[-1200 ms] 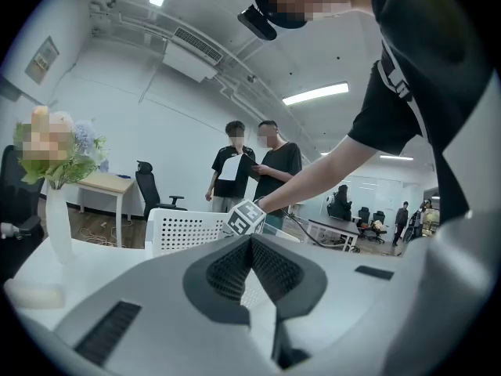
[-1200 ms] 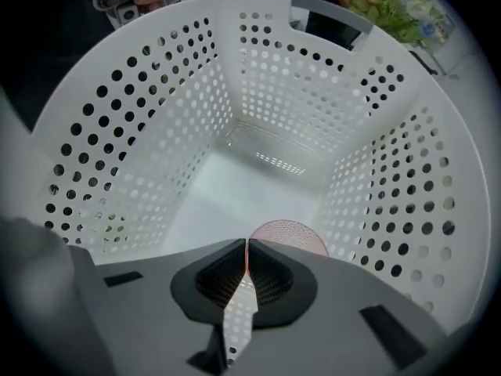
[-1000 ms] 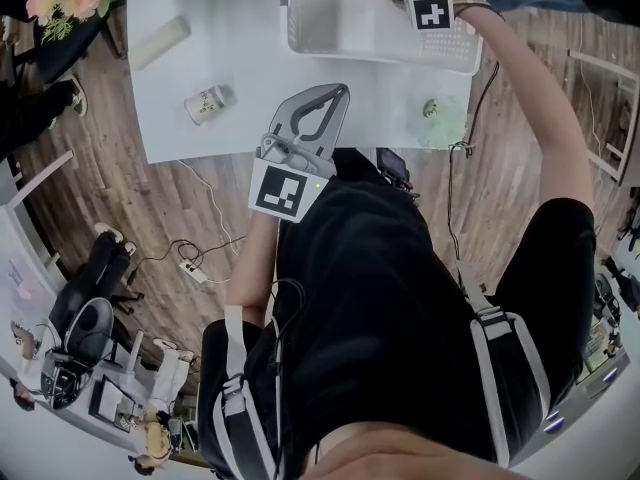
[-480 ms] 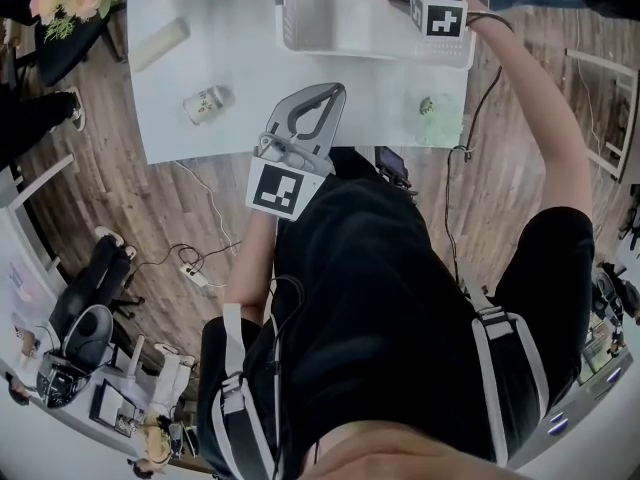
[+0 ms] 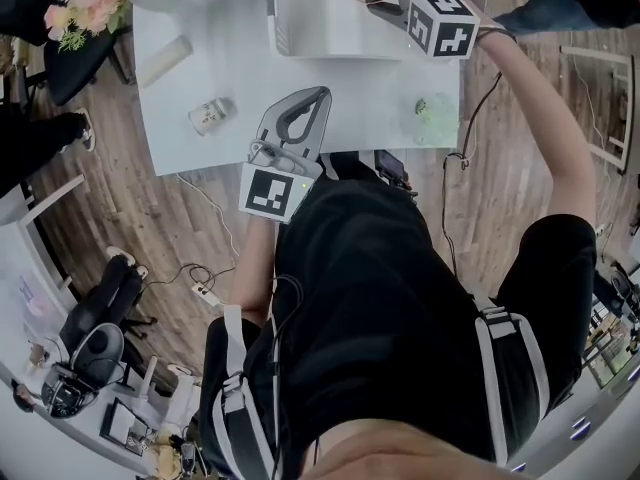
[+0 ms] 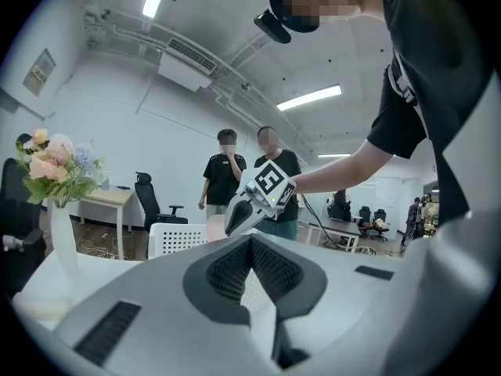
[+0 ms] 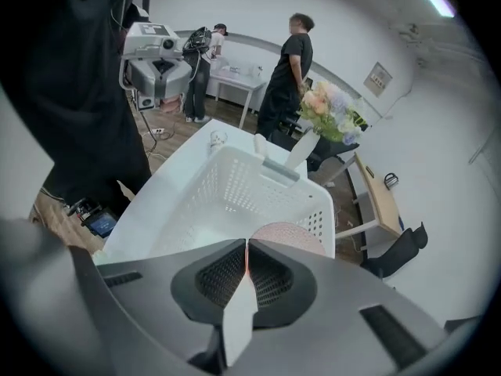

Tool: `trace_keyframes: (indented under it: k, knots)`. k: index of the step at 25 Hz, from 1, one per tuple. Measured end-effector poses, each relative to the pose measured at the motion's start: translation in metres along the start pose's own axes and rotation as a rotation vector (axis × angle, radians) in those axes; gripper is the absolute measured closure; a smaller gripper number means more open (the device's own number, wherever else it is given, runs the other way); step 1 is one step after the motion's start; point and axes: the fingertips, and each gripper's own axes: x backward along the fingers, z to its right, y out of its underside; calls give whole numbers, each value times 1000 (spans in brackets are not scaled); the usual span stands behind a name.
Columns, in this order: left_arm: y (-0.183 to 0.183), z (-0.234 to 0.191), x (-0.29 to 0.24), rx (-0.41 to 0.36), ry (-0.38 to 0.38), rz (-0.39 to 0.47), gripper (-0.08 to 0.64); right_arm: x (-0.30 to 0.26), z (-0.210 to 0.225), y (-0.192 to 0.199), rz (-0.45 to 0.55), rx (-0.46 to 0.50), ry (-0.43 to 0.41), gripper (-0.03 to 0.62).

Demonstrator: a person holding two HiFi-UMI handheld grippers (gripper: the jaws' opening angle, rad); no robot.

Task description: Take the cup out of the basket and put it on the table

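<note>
A pink cup [image 7: 291, 236] hangs pinched by its rim in the right gripper [image 7: 247, 251], whose jaws are clamped tight on that thin edge. It is held clear of the floor of the white perforated basket [image 7: 210, 180], above the basket's far side, and has not yet reached the white table [image 5: 230, 63]. The narrow edge-on hold looks like the weak link: with only the rim between the pads, the cup could pivot, swing or slip free if the hand tips or jerks on the way out. A low carry could also clip the basket's wall and knock the cup loose. Setting it down too close to the table's near edge, or on top of the small green item [image 5: 434, 118] there, could leave it tilted or send it to the wooden floor. Apart from the cup above it, nothing shows inside the basket, though the gripper's body hides its near part. The left gripper [image 5: 320, 96] waits over the table's near edge with its jaws together and nothing between them. Farther out on the tabletop lie a small jar on its side [image 5: 207, 115] and a pale roll [image 5: 163, 60], with a vase of flowers [image 5: 88, 3] at the corner.
</note>
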Motion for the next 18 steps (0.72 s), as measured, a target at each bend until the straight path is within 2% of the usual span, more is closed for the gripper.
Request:
trace_keyframes:
  k: [9, 18]
  knots:
    - [-6, -4, 29, -6, -39, 19, 540, 49, -13, -81, 117, 98, 71, 566]
    - [-11, -26, 82, -8, -138, 66, 540, 60, -35, -178, 285, 154, 61, 566]
